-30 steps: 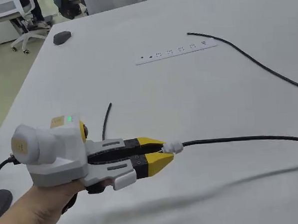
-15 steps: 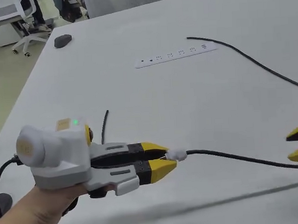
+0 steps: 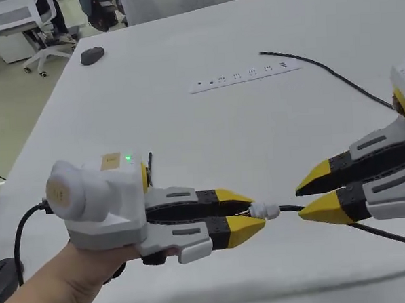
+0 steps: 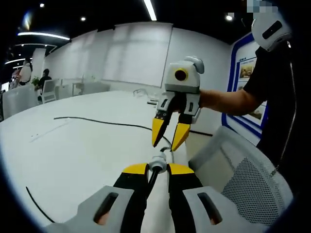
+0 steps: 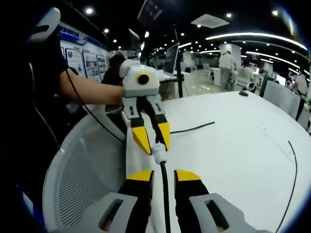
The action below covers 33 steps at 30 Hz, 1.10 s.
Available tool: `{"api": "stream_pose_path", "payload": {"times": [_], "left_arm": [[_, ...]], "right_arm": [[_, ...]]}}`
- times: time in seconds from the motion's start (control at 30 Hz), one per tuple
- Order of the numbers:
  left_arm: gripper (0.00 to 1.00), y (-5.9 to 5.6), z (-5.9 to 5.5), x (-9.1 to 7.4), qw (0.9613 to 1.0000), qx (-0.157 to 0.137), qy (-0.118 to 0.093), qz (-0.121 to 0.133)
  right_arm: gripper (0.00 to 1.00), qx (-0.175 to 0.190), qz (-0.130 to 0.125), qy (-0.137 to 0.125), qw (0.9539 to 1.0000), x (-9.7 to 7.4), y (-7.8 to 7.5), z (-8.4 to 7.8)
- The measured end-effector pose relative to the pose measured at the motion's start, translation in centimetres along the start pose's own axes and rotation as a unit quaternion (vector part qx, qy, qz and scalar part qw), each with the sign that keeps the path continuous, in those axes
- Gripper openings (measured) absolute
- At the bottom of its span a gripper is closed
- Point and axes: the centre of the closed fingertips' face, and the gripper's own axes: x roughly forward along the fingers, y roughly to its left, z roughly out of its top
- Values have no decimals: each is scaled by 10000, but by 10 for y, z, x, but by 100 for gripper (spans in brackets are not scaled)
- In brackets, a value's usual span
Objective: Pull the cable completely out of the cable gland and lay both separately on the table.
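The left gripper (image 3: 257, 213), carried in the person's hand (image 3: 67, 287), has its yellow-tipped jaws pressed together on the white cable gland (image 3: 263, 211), which sticks out just past the tips and is held over the near part of the white table (image 3: 187, 125). The black cable (image 3: 383, 233) is seated in the gland and runs away from it toward the right gripper (image 3: 301, 200), which faces the left one nose to nose. The right gripper's jaws stand apart, one on each side of the cable just beyond the gland. In the right gripper view the cable (image 5: 164, 194) passes straight up the gap between the spread tips (image 5: 164, 175) to the gland (image 5: 158, 148), with space showing on both sides, so nothing is clamped there. In the left gripper view the gland (image 4: 157, 162) sits pinched between the near tips, and the right gripper (image 4: 165, 143) points down at it from just beyond. Farther back on the table lie a white power strip (image 3: 246, 75), a second black cable (image 3: 334, 77) and a small dark object (image 3: 92, 56).
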Motion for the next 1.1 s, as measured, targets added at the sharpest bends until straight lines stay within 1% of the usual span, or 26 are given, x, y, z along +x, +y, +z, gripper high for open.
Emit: {"api": "stream_pose_path", "payload": {"times": [0.07,0.1,0.17,0.2,0.27,0.4,0.43,0.47,0.5,0.53,0.57,0.6,0.63,0.67,0.73,0.77,0.8,0.83,0.87,0.9,0.97,1.03,1.1], "left_arm": [[14,-2,1,2,10000,30,4,-27],[14,-3,1,3,10000,57,2,-26],[14,-5,2,5,9999,89,9,-61],[14,-5,1,6,9999,109,37,-64],[14,-5,-1,7,9998,120,87,-93],[14,-4,-1,7,9998,148,85,-99],[14,-4,-1,8,9998,182,72,-78],[14,-4,-2,9,9997,221,96,-68],[14,0,-4,8,9994,313,173,35],[14,1,-5,7,9993,327,190,72],[14,8,-7,3,9994,201,202,217],[14,13,-6,-3,9996,110,102,254],[14,14,-4,-6,9996,107,24,268],[14,16,-4,-9,9995,139,6,299],[14,18,-2,-13,9991,189,-24,373],[14,20,-1,-15,9989,181,-48,429],[14,21,-1,-17,9988,201,-58,454],[14,23,-1,-19,9986,201,-45,493],[14,24,-1,-21,9984,195,-42,522],[14,26,-2,-24,9982,184,-40,564],[14,28,-3,-28,9980,145,-47,614],[14,29,-3,-30,9979,124,-52,639],[14,30,-4,-31,9977,107,-48,670]], "right_arm": [[10,0,12,75,10000,4,-1,-3],[9,3,83,60,9999,5,1,-3],[1,-14,96,-38,9999,5,2,0],[1,-34,94,-63,9999,6,2,1],[0,-41,99,4,9999,6,2,-2],[0,-172,43,-2,9998,3,4,-4],[0,-175,4,12,9998,2,3,-5],[0,-127,-21,86,9999,2,2,-7],[0,-144,-187,335,9992,-3,-4,-18],[0,-156,-248,405,9987,-5,-6,-21],[0,-187,-522,654,9963,-12,-17,-34],[0,-138,-705,733,9947,-20,-24,-45],[0,103,-724,672,9951,-26,-27,-52],[0,238,-784,639,9946,-31,-30,-57],[0,281,-969,741,9921,-42,-38,-71],[0,241,-1177,796,9896,-51,-45,-80],[0,275,-1262,845,9880,-56,-48,-86],[0,440,-1324,966,9855,-63,-50,-98],[0,395,-1438,1053,9832,-68,-55,-104],[0,393,-1571,1181,9797,-76,-60,-115],[0,549,-1646,1240,9770,-84,-62,-125],[0,577,-1718,1202,9761,-91,-67,-133],[0,646,-1747,1262,9744,-94,-68,-142]]}}
